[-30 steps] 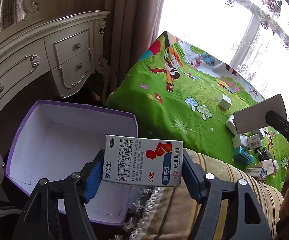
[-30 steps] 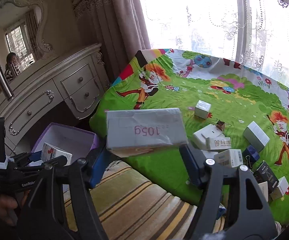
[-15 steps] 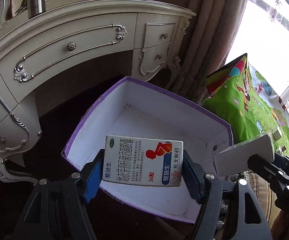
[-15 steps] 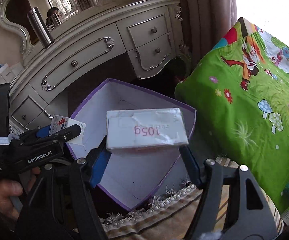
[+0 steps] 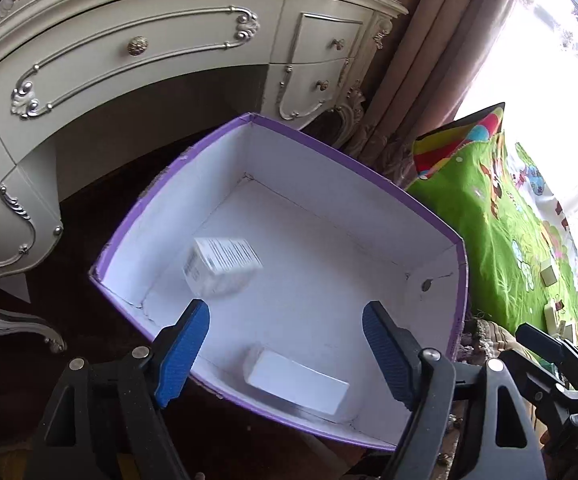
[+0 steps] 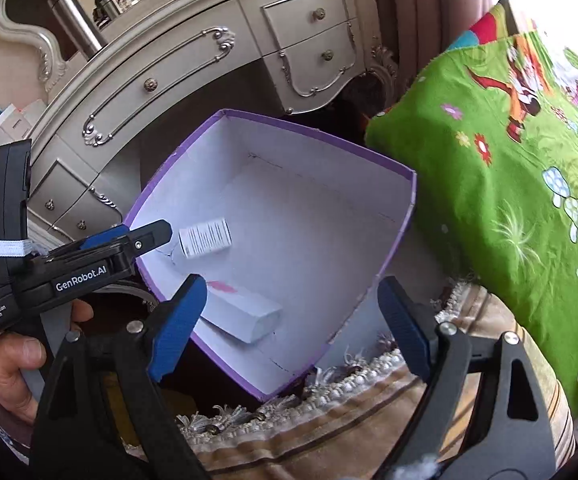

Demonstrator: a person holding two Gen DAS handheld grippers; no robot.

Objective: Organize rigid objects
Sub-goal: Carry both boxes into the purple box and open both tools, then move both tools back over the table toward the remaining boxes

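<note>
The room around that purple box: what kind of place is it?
Most likely a bedroom in a home. An ornate cream dressing table with drawers stands behind the purple box, heavy curtains hang by a bright window, and a green cartoon-print bedspread lies alongside.

The purple box holds two small cartons.
</note>
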